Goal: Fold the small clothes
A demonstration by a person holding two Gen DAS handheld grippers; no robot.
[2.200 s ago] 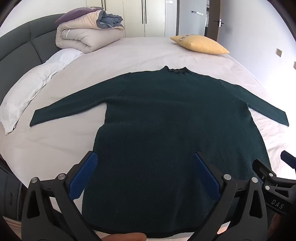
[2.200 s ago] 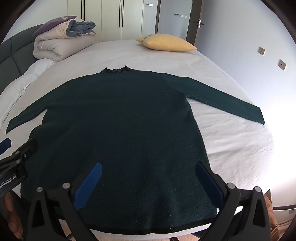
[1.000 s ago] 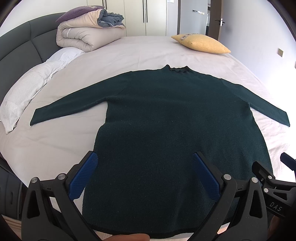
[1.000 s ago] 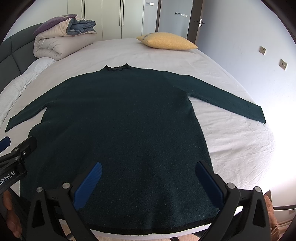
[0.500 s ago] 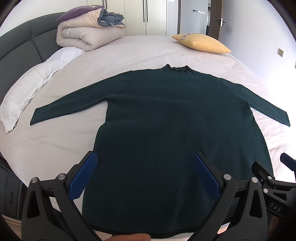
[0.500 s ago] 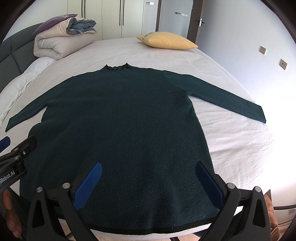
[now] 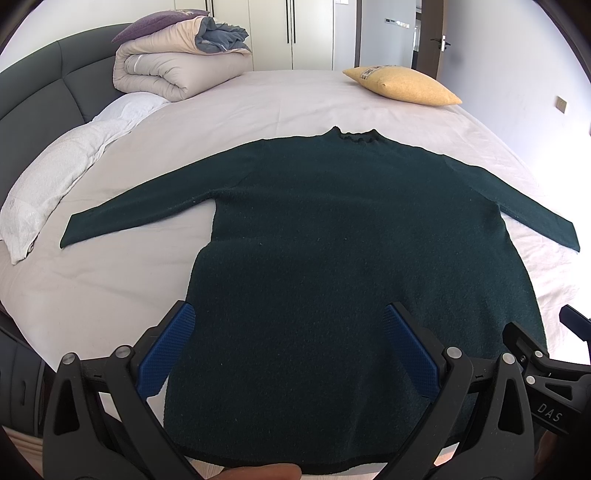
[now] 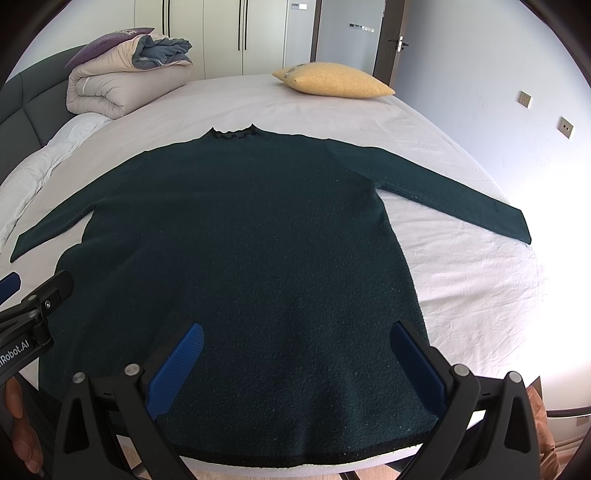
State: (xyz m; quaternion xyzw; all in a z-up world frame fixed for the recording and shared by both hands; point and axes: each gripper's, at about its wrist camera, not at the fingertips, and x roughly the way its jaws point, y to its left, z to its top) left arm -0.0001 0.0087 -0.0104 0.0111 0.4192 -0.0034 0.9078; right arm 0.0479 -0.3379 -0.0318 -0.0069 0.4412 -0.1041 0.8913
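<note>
One dark green sweater (image 7: 343,236) lies flat on the bed (image 7: 280,96), front or back up I can't tell. Both sleeves are spread out sideways, the collar is at the sweater's far end, and the hem is at the bed edge nearest me.

My left gripper (image 7: 288,347) has its jaws wide and holds nothing. It hangs above the sweater's hem on the left half; whether the blue pads (image 7: 168,350) touch the knit I can't tell. My right gripper (image 8: 295,365) is the same: jaws wide, empty, above the hem on the right half.

Counts:
- 1 sweater with 2 sleeves
- 2 grippers, 2 blue pads each
- 1 yellow cushion (image 8: 332,81) beyond the collar, well apart from the sweater
- 1 folded duvet stack (image 7: 173,70) beyond the sweater's left sleeve, with a purple pillow (image 7: 155,27) and grey-blue bedding on top
- 1 white pillow (image 7: 55,184) just left of the left cuff, against the dark headboard (image 7: 48,88)
- 2 wall sockets (image 8: 565,127) on the wall right of the sweater
- 1 door (image 8: 391,37) behind the cushion

Writing: in the left wrist view the right gripper's body reads "DAS". In the right wrist view the left gripper's body reads "Robot.AI", with the start cut off. The cushion has a printed patch that is too small to read.
</note>
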